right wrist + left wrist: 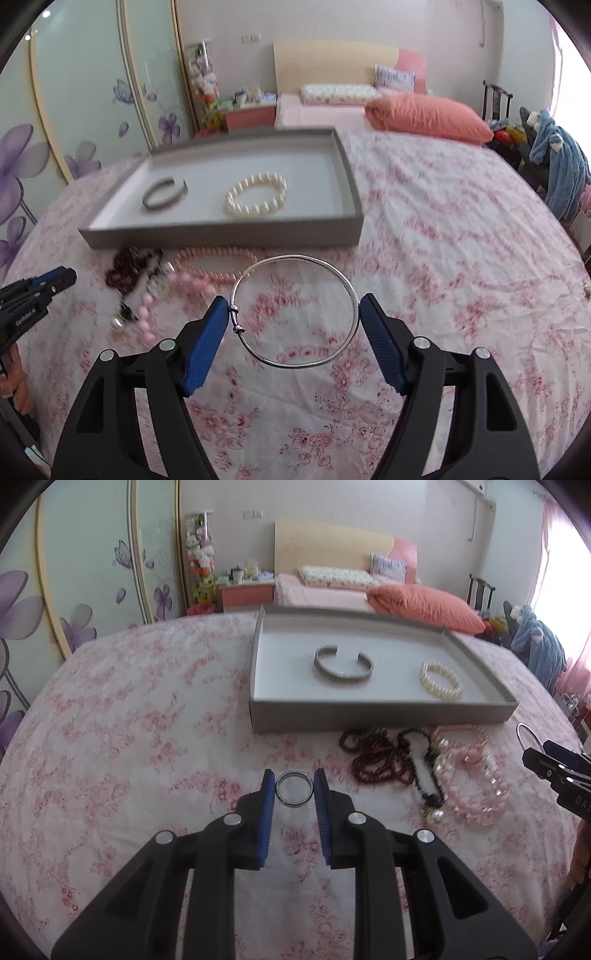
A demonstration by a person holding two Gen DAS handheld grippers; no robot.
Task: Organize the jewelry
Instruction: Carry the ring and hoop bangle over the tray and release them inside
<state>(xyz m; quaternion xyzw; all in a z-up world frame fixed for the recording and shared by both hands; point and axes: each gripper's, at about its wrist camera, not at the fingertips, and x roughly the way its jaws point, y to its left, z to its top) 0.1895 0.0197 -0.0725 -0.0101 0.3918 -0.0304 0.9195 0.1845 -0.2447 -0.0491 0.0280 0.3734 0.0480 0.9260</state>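
My left gripper [294,779] is shut on a small silver ring [295,804], pinched between its blue pads above the floral bedspread. My right gripper [293,300] is shut on a thin silver bangle [306,365], pads pressing its two sides. Beyond both lies a grey tray [380,716] [221,238] holding a grey cuff bracelet [341,677] [162,203] and a pearl bracelet [441,686] [255,210]. In front of the tray sits a heap of dark red beads [369,760] [127,266] and pink beads [476,794] [214,266].
The pink floral bedspread [129,738] covers the whole work surface. A coral pillow [428,118] lies behind the tray, and blue clothing [565,166] hangs at the right. A hand [14,376] shows under the left gripper's body.
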